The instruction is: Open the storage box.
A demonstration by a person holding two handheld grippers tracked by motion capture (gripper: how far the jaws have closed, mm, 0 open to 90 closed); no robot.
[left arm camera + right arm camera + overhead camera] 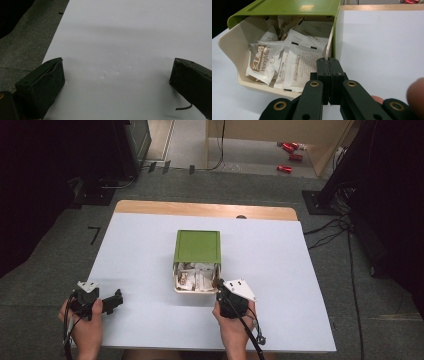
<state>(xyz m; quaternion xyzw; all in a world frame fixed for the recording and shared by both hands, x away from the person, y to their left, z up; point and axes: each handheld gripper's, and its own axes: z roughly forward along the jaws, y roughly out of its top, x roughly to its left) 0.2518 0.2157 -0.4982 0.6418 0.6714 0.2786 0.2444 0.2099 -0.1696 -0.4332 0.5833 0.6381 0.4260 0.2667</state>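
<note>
A green box [197, 246] lies mid-table with its cream drawer [176, 285] pulled out toward me. White sachets [195, 275] fill the drawer; in the right gripper view one sachet [263, 63] reads "HongMian". My right gripper [219, 284] is at the drawer's front right corner. In the right gripper view its jaws [328, 60] are pressed together, with the thin right wall of the drawer [234, 45] running into the seam between them. My left gripper [112, 301] rests low over the white table [280, 270] at the near left, open [116, 72] and holding nothing.
A wooden strip [200, 209] borders the table's far edge. Red cans [287, 150] lie on the floor beyond it. Cables [325, 232] trail over the grey carpet to the right, and dark equipment [120, 150] stands at the far left.
</note>
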